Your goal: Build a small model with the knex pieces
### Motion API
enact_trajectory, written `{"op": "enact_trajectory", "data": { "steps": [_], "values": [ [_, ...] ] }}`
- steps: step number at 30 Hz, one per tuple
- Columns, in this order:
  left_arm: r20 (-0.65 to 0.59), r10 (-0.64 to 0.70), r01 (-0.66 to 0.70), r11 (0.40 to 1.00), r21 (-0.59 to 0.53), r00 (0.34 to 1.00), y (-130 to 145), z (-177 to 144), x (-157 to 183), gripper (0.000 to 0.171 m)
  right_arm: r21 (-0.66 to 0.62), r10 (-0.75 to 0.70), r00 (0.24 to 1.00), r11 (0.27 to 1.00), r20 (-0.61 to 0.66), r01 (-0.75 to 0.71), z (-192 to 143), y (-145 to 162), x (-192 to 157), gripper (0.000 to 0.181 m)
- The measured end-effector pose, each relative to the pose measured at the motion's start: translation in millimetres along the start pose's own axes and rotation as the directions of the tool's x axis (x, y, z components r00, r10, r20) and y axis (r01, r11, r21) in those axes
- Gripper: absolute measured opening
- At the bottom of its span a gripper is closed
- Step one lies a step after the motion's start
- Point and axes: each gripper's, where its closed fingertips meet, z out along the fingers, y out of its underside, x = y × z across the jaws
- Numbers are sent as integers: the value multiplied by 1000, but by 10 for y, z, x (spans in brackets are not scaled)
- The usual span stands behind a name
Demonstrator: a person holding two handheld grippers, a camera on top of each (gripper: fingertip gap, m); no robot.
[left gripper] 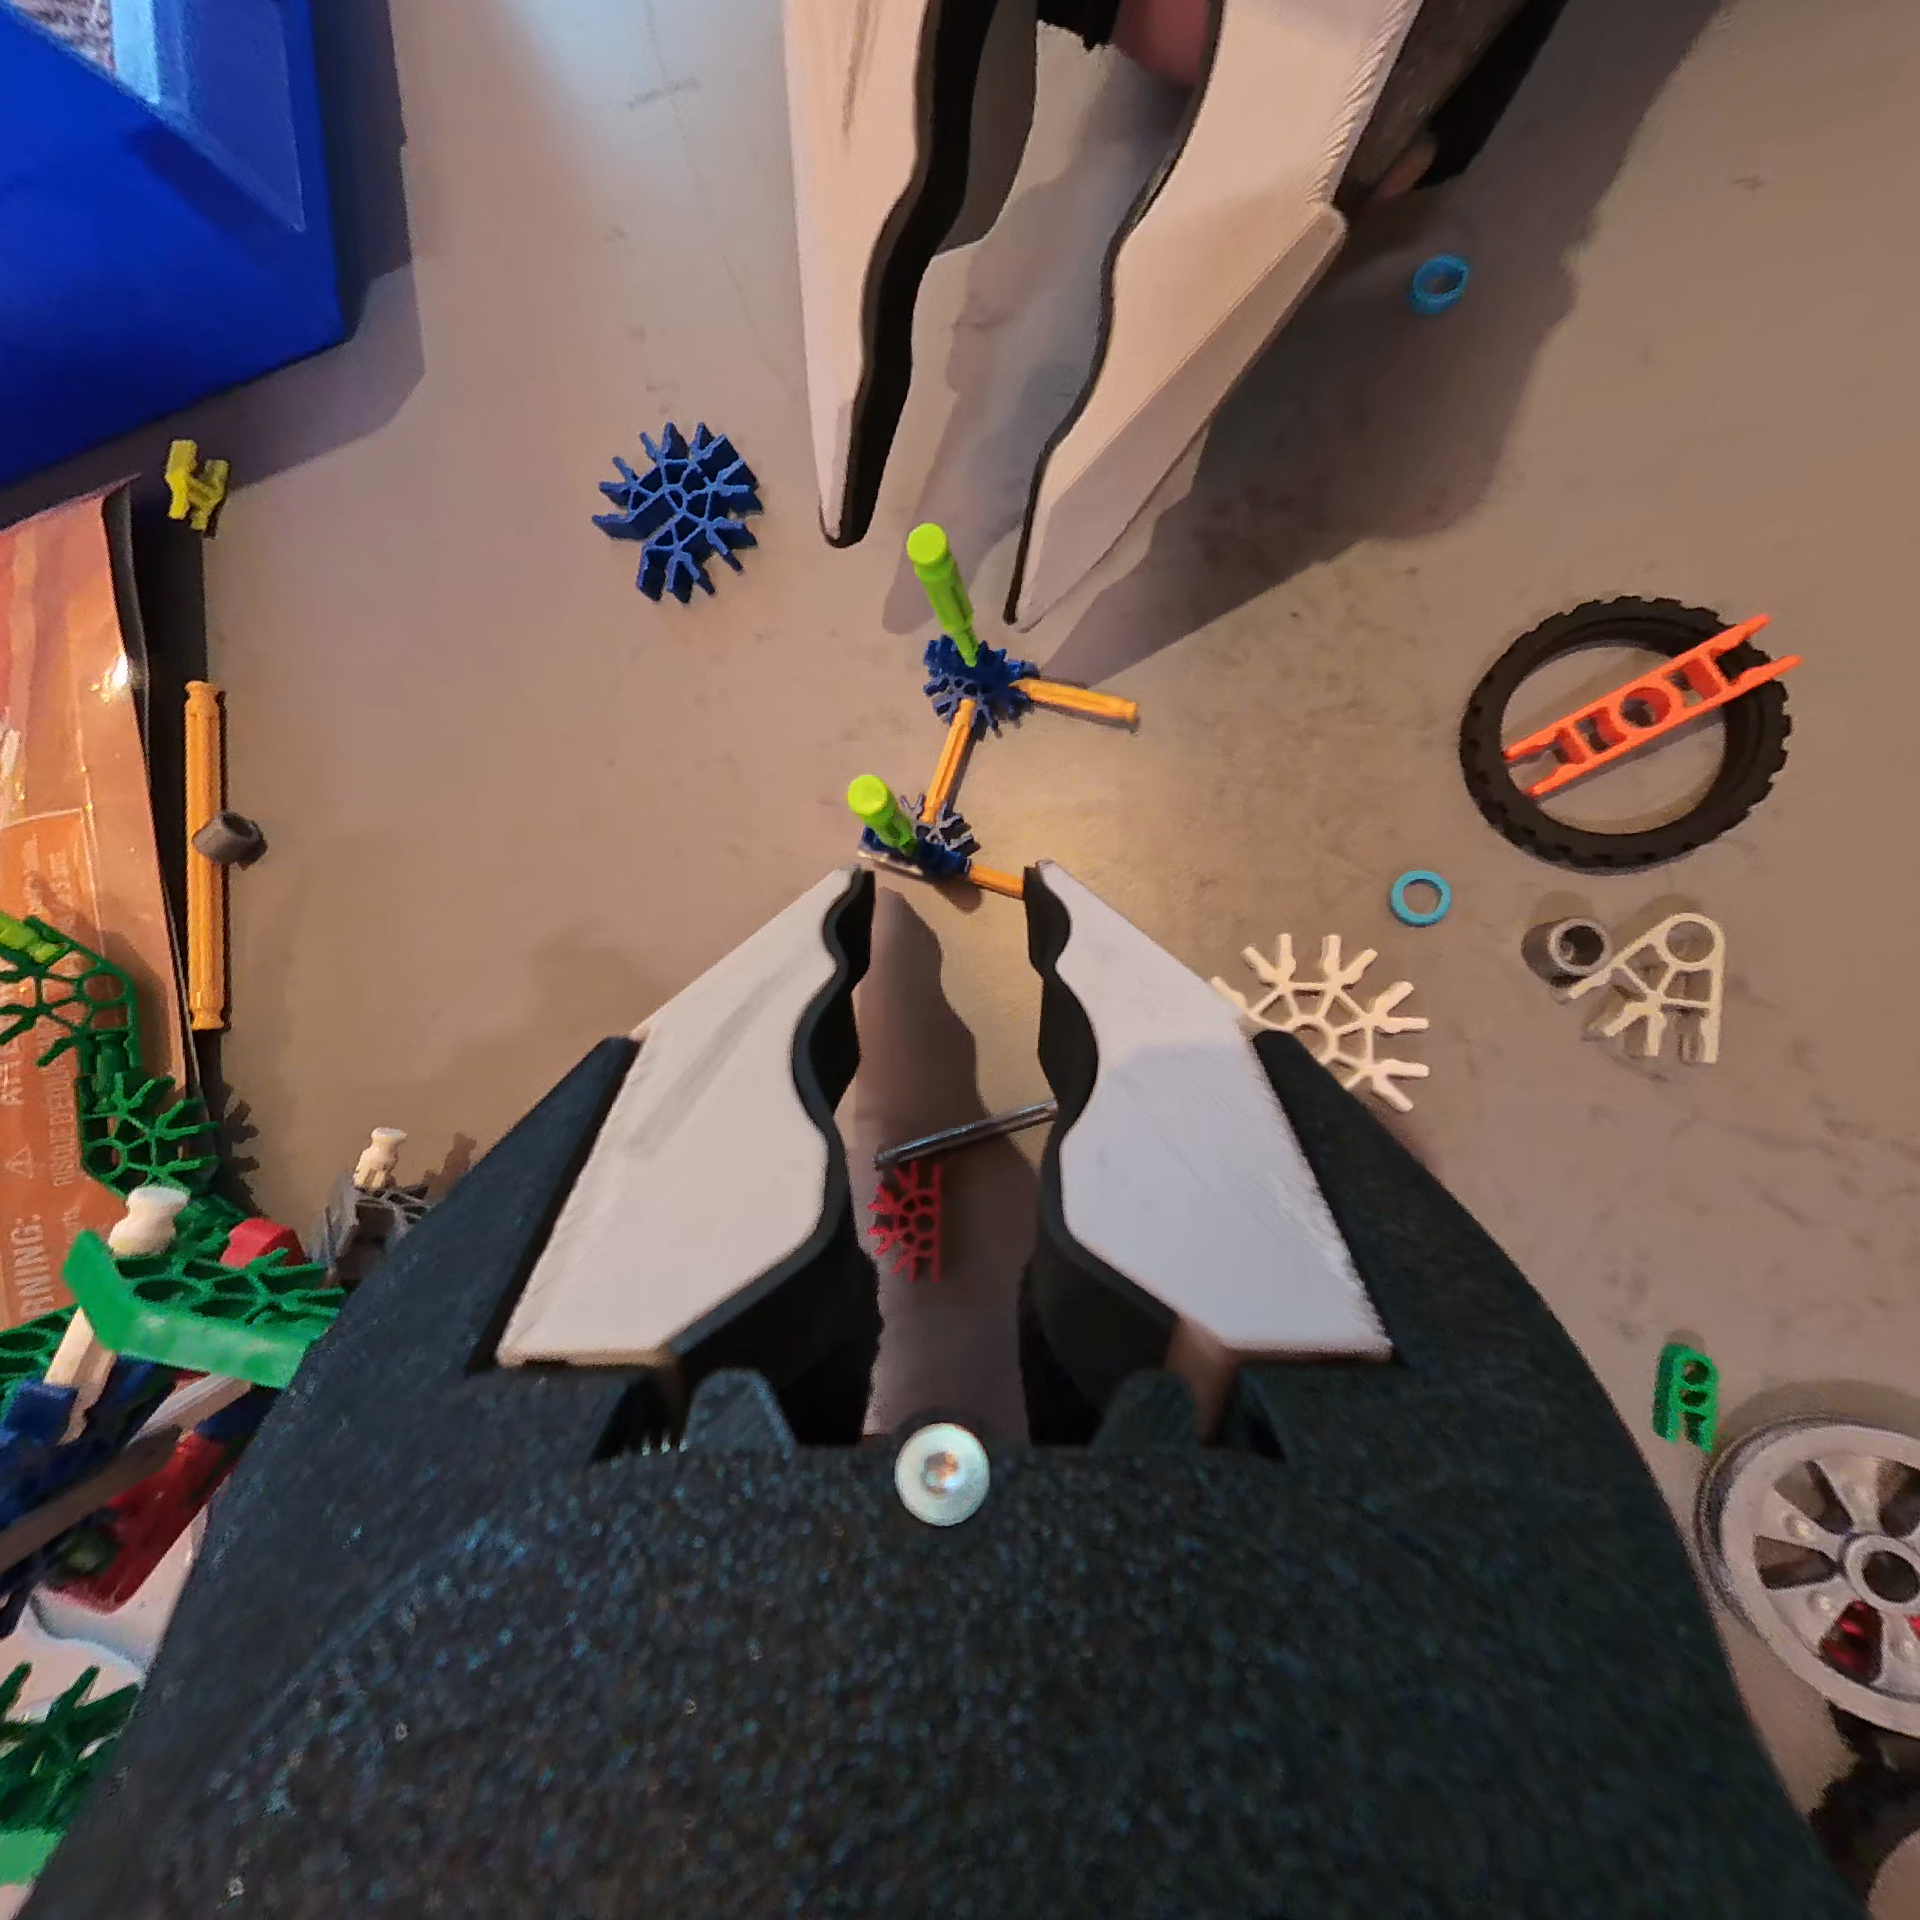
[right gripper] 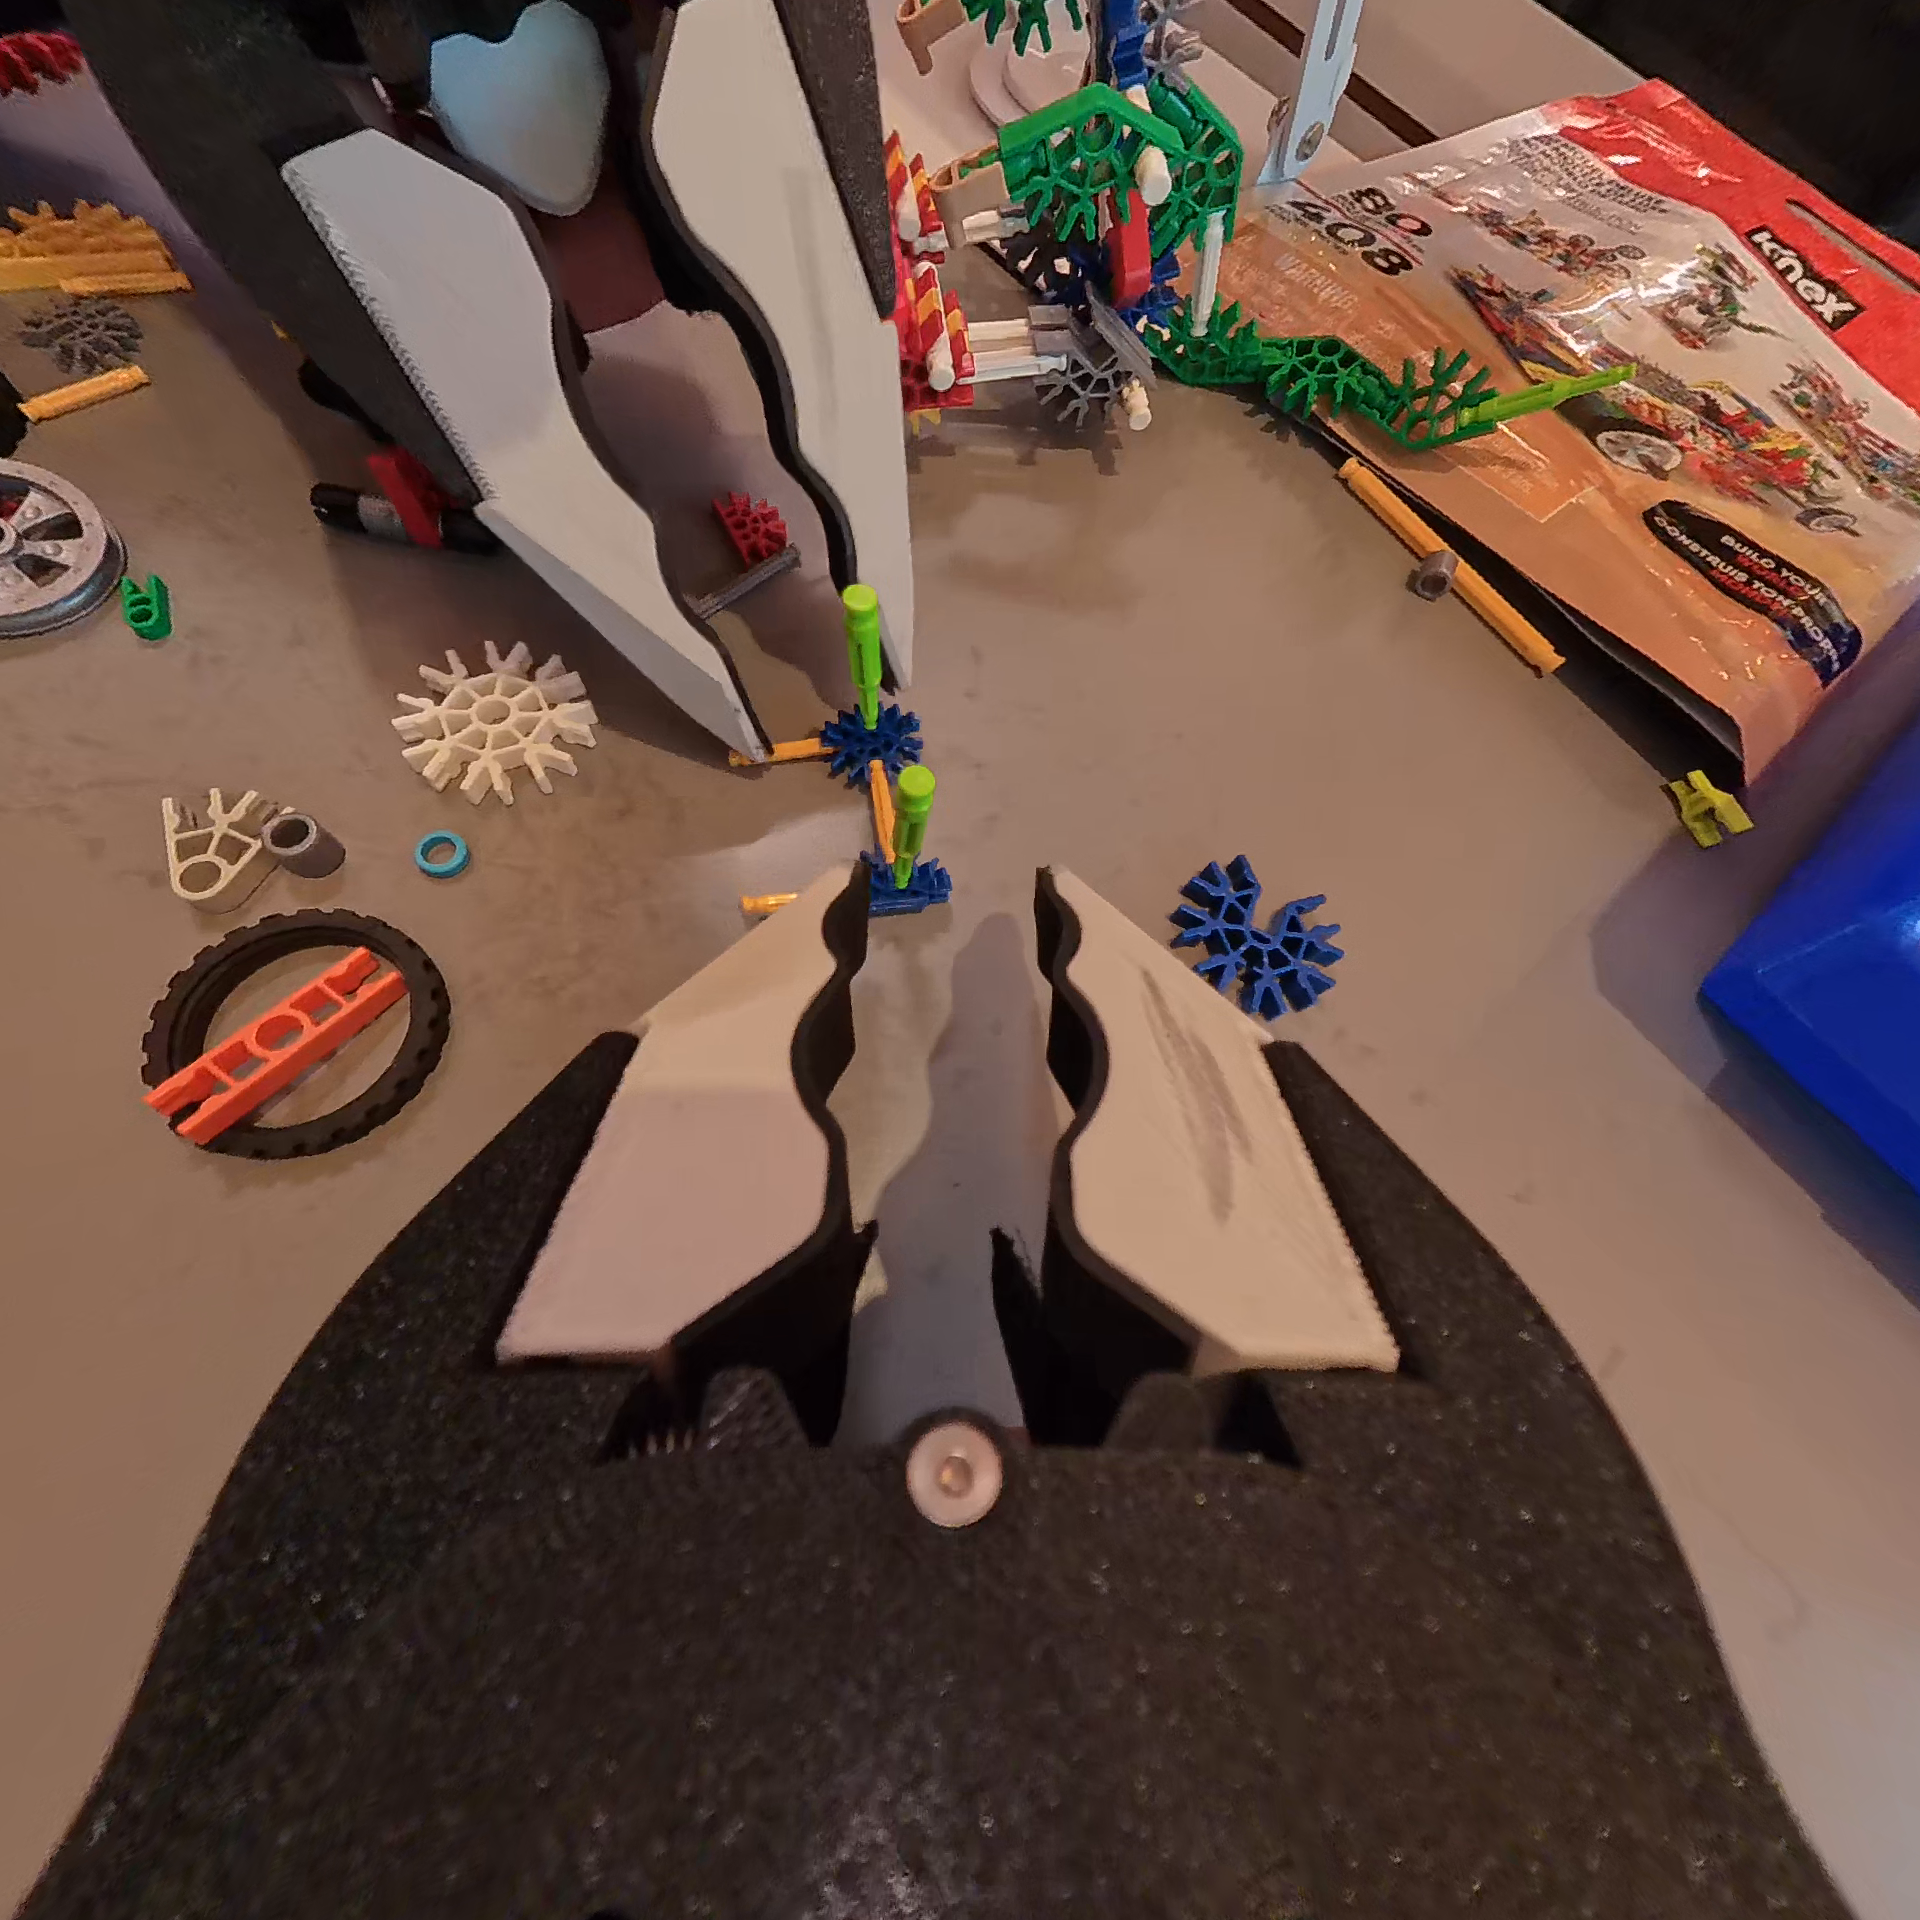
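Both grippers stand over a grey tabletop (left gripper: 1351, 1247), facing each other across a small assembly of blue snowflake-shaped plastic connectors, short orange rods and lime-green rods (left gripper: 961, 727). In the left wrist view the left gripper (left gripper: 948, 883) has its white fingers parted by a moderate gap and grips nothing; the assembly lies just beyond its tips at twelve o'clock, and one orange rod (left gripper: 995, 881) reaches toward its right fingertip, though I cannot tell whether they touch. The right gripper (right gripper: 951, 883) comes in from twelve o'clock in that same view, likewise partly open and empty, its tips just beside the far green rod (left gripper: 940, 592). The assembly's long axis runs between the two grippers, from six to twelve o'clock in both views, along the orange rod joining the two blue connectors (right gripper: 881, 800). The two green rods (right gripper: 862, 649) stand upright out of the connectors, pointing up off the table. A loose blue snowflake connector (left gripper: 681, 509) lies at ten o'clock of the assembly in the left view. At three o'clock sits a black rubber tyre ring (left gripper: 1626, 743) with an orange flat plastic piece (left gripper: 1652, 717) across it. A white snowflake connector (left gripper: 1330, 1013) lies at four o'clock, beside the left gripper's right finger. A printed plastic bag (right gripper: 1558, 343) lies at two o'clock in the right view.
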Motion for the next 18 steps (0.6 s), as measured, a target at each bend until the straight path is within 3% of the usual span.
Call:
{"op": "enact_trajectory", "data": {
  "steps": [18],
  "values": [
    [-20,-7,8,1000,30,1000,-50,-86,2,30,3,27,999,1000,-21,-27,-1,-3,54,31]
  ]
}}
